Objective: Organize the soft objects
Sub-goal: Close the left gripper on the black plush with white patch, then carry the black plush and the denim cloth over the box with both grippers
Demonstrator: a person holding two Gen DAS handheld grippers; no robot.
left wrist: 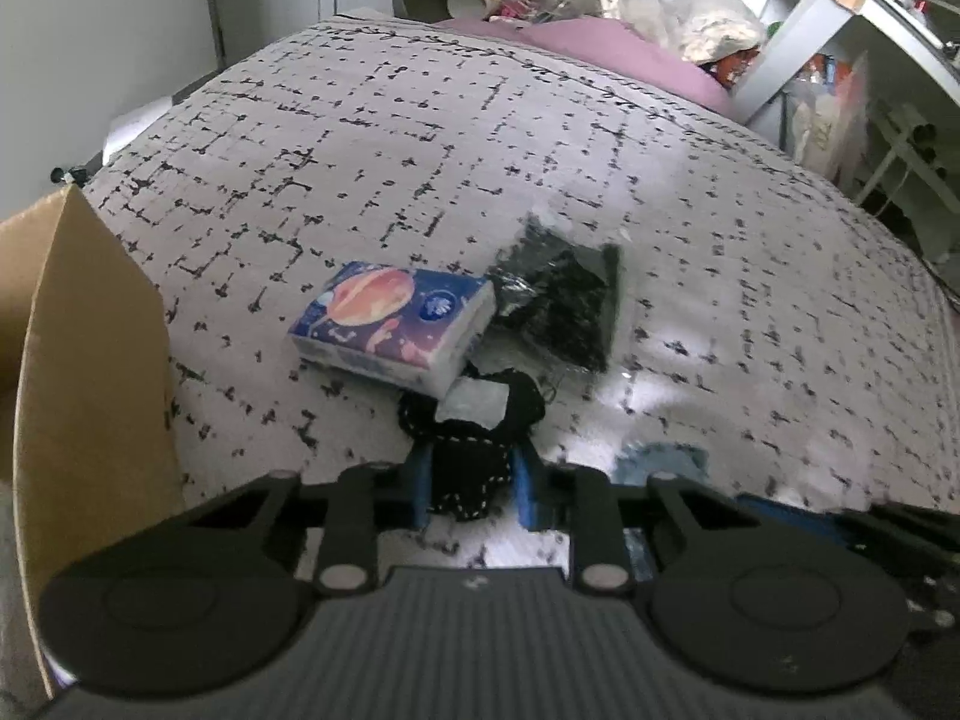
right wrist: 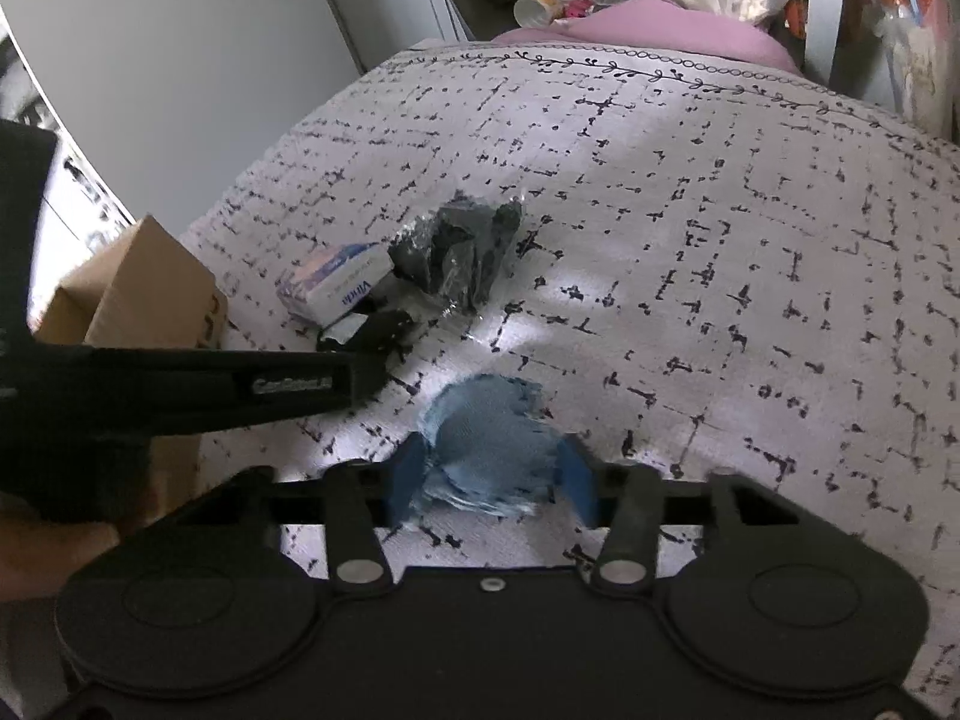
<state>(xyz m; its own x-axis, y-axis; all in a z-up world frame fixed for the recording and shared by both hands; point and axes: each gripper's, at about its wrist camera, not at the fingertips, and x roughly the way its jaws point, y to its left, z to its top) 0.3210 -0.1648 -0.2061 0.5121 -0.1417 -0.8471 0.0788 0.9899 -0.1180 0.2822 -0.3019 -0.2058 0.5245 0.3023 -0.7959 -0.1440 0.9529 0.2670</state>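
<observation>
Bedspread (left wrist: pixel 420 138) with a black dash grid is the work surface, cluttered shelves at the far end. Left gripper (left wrist: pixel 471 489) has its blue pads pinched on a black stitched fabric piece (left wrist: pixel 468 456), which lies just near of the tissue pack (left wrist: pixel 393 324) and looks to touch it; a bagged dark cloth (left wrist: pixel 564 300) sits right of the pack. Right gripper (right wrist: pixel 492 477) is closed partway around a bundle of blue denim scraps (right wrist: pixel 489 450). Cardboard box (left wrist: pixel 90 360) stands at the near left. My guess is both loads go in that box, so lift straight up first so the black piece doesn't drag the tissues along, and keep the squeeze firm since loose scraps may slip out.
</observation>
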